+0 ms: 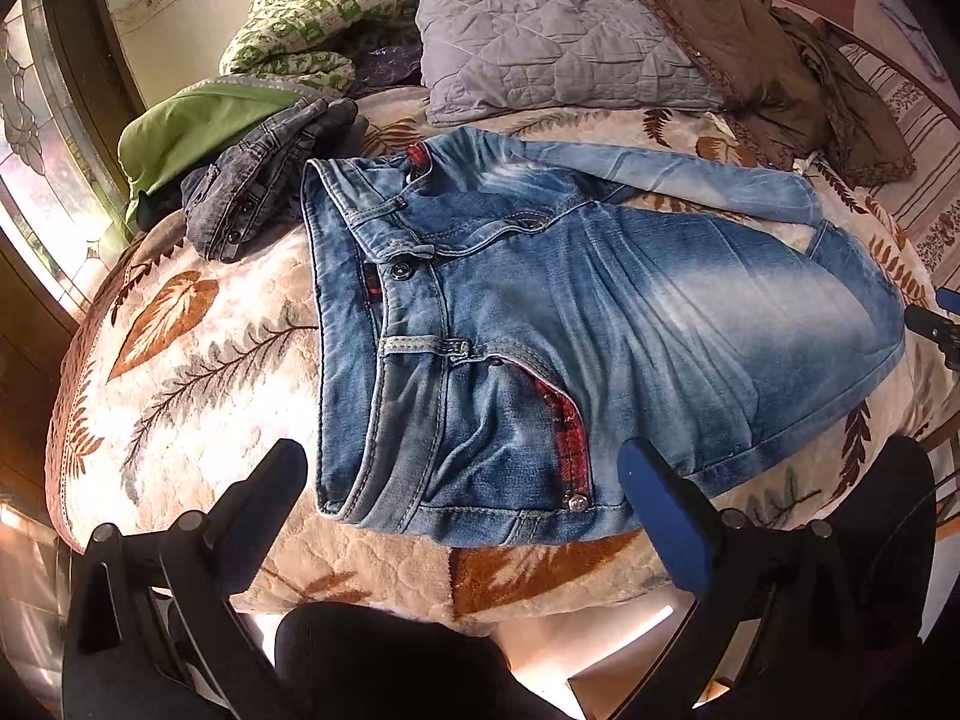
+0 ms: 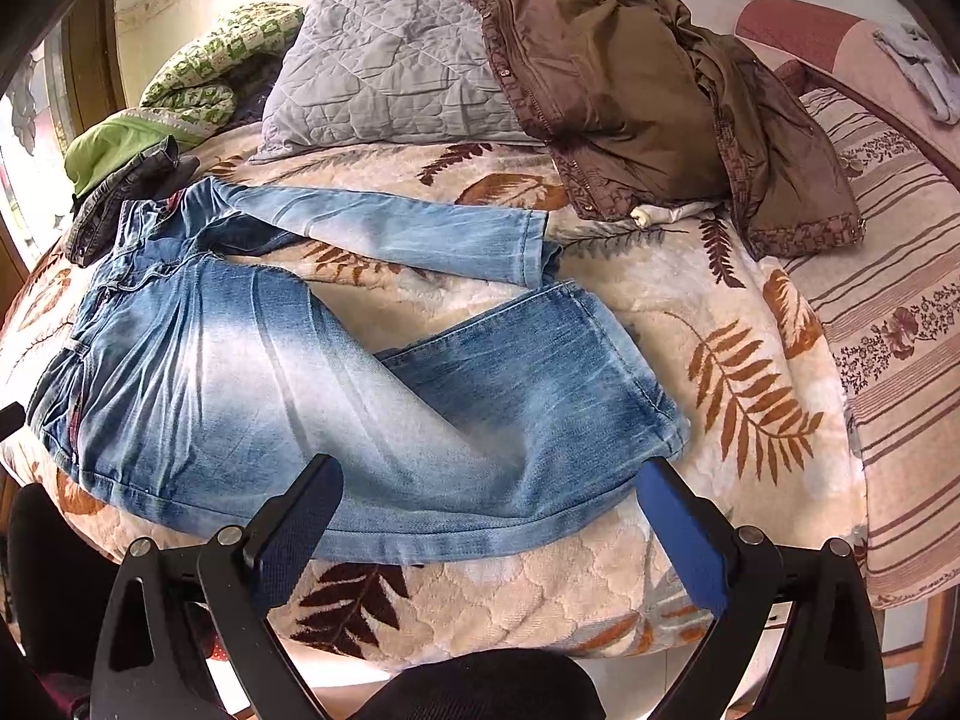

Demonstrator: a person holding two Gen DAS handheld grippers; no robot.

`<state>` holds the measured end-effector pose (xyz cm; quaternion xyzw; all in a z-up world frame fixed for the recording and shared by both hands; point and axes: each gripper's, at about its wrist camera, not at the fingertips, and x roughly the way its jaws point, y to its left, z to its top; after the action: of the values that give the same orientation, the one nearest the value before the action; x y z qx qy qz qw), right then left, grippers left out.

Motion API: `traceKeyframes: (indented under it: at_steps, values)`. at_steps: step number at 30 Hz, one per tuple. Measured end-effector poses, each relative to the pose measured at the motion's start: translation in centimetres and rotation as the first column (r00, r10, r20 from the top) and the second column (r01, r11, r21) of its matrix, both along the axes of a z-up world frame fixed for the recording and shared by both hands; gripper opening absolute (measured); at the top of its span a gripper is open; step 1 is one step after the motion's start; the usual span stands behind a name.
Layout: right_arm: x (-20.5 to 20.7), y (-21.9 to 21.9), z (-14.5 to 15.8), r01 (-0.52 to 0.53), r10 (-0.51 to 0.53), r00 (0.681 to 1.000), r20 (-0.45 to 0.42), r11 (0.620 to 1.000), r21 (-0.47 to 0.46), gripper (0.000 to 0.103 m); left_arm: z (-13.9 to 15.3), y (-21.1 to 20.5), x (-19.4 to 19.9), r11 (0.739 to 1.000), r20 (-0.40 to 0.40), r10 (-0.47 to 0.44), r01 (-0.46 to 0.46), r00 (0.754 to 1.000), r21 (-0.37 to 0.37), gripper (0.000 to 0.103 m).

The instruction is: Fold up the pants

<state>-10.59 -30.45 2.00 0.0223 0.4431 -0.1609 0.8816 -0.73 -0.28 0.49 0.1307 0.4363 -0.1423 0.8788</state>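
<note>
A pair of light blue jeans (image 1: 600, 324) lies spread on the bed, waistband to the left, legs running right. In the right wrist view the jeans (image 2: 252, 372) show both legs apart; the near leg is bent back at the knee, its hem (image 2: 624, 354) near the middle. My left gripper (image 1: 462, 468) is open and empty, hovering at the near waistband corner. My right gripper (image 2: 486, 486) is open and empty, just above the near leg's lower edge. Its tip also shows at the right edge of the left wrist view (image 1: 936, 324).
The bed has a cream blanket with a leaf print (image 2: 720, 312). A grey quilted pillow (image 2: 384, 72), a brown jacket (image 2: 648, 96), green patterned bedding (image 1: 300, 30), a green cloth (image 1: 198, 126) and a dark grey folded garment (image 1: 258, 180) lie at the back. A window (image 1: 36, 138) is left.
</note>
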Motion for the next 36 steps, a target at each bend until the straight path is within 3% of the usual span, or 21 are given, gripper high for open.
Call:
traceKeyframes:
  at_steps: [13, 21, 24, 28, 31, 34, 36]
  values:
    - [0.5, -1.4, -1.0, 0.011, -0.01, 1.0, -0.009, 1.0, 0.024, 0.099, -0.6, 0.4, 2.4, 0.996, -0.098, 0.063, -0.069, 0.993, -0.053, 0.103]
    - [0.7, -5.2, -1.4, 0.066, -0.065, 0.998, -0.008, 0.994, 0.084, 0.099, 0.5, 3.1, 6.0, 0.982, -0.094, 0.185, -0.187, 0.978, -0.015, 0.103]
    - [1.0, -8.9, -1.7, 0.161, -0.16, 0.987, -0.015, 0.979, 0.129, 0.099, 0.7, 6.0, 8.2, 0.954, -0.122, 0.295, -0.299, 0.948, -0.014, 0.103]
    - [2.2, -13.2, -3.5, 0.266, -0.259, 0.964, -0.063, 0.947, 0.177, 0.099, -1.2, 9.6, 9.3, 0.911, -0.266, 0.371, -0.404, 0.89, -0.083, 0.103]
    - [3.4, -14.5, -5.7, 0.29, -0.27, 0.956, -0.118, 0.929, 0.228, 0.099, -3.8, 10.9, 8.3, 0.878, -0.419, 0.352, -0.451, 0.837, -0.163, 0.103]
    - [4.1, -14.5, -7.3, 0.27, -0.239, 0.962, -0.132, 0.902, 0.336, 0.095, -6.7, 10.8, 6.9, 0.842, -0.552, 0.276, -0.475, 0.787, -0.256, 0.103]
    - [4.4, -13.9, -7.5, 0.266, -0.237, 0.963, -0.125, 0.906, 0.33, 0.089, -8.2, 10.1, 6.5, 0.812, -0.614, 0.227, -0.495, 0.756, -0.309, 0.103]
